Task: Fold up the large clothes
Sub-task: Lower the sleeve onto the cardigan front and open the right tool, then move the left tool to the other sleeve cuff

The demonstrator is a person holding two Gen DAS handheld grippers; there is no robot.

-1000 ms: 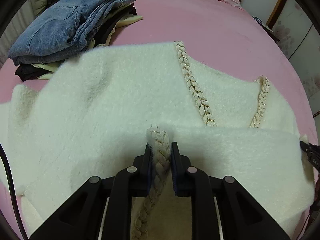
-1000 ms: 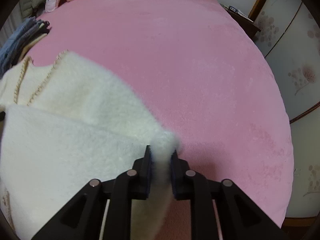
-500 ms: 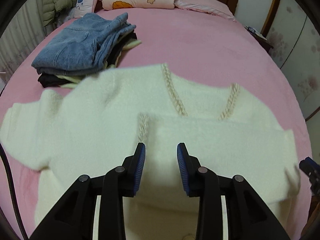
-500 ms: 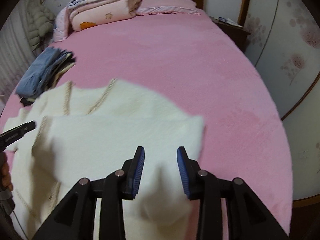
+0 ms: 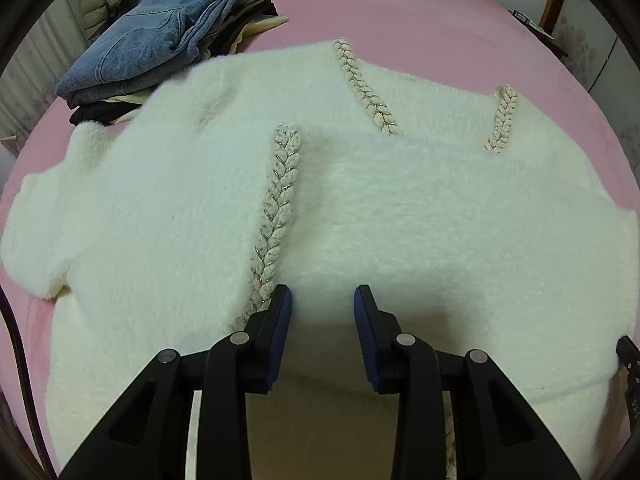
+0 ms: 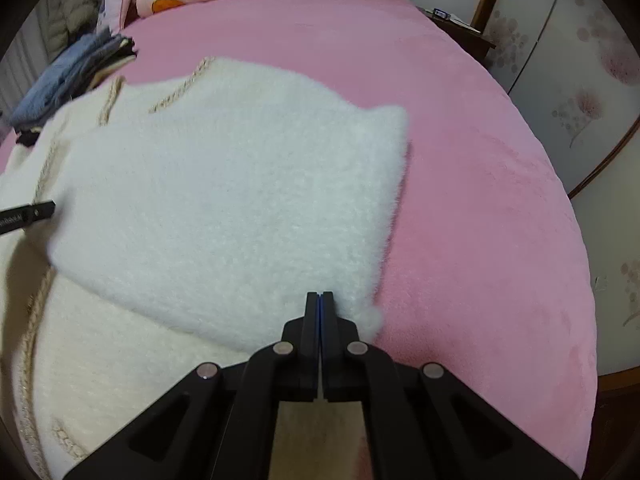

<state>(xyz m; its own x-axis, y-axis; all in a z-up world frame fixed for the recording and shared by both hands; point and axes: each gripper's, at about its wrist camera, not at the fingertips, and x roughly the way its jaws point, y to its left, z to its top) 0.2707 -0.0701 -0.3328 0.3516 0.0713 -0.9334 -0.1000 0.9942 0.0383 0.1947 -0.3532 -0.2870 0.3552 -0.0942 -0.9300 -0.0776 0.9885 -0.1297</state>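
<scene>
Left tool [image 5: 322, 312] stood wide apart and empty above the white fluffy sweater [image 5: 200, 208], which lay on the pink bed [image 6: 460, 140] with its lower panel doubled over, presumably for folding; right tool [image 6: 320, 300] pressed together, holding nothing.

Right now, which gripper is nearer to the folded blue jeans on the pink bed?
Left. The left gripper hovers open over the white fuzzy sweater, with the jeans ahead to its left. The right gripper, shut, is at the sweater's opposite edge.
</scene>
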